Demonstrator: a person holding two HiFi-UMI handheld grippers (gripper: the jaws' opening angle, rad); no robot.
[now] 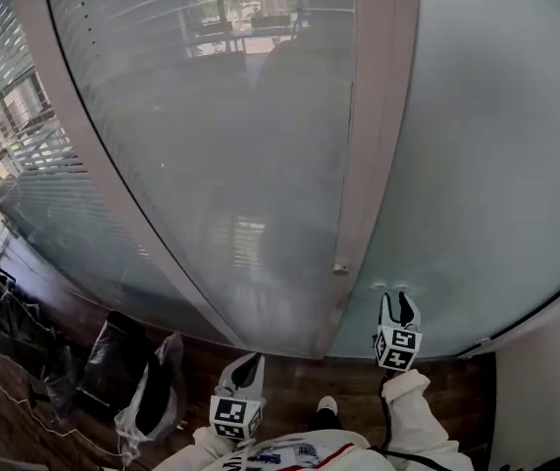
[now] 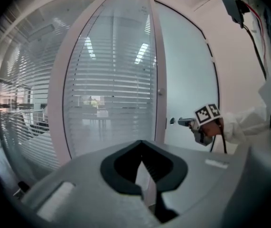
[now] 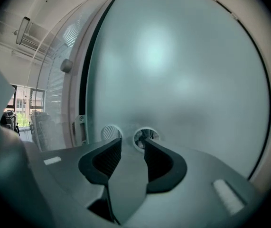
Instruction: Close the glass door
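Glass door is a single frosted leaf. It fills the right half of the head view, its left edge running alongside the pale frame post. At the far left, a cluster of black bags lies on the wooden floor at the foot of two glazed panels with slatted blinds behind them. The bags are too bunched to count and sit well apart from the door. The left gripper is near the bottom edge of the head view, aimed at the middle panel. In its own view the jaws are drawn together with nothing between them. One small knob sits low on the frame post. To the right, the right gripper, carried on a white sleeve, points at the door near its left edge. Its jaws stand well apart and grip nothing. Just beyond their tips are two round fittings, set side by side in the frosted glass. In the right gripper view a dark strip runs between the door's edge and the post, and I cannot tell whether it is a gap. A plain white wall borders the door at the far right.
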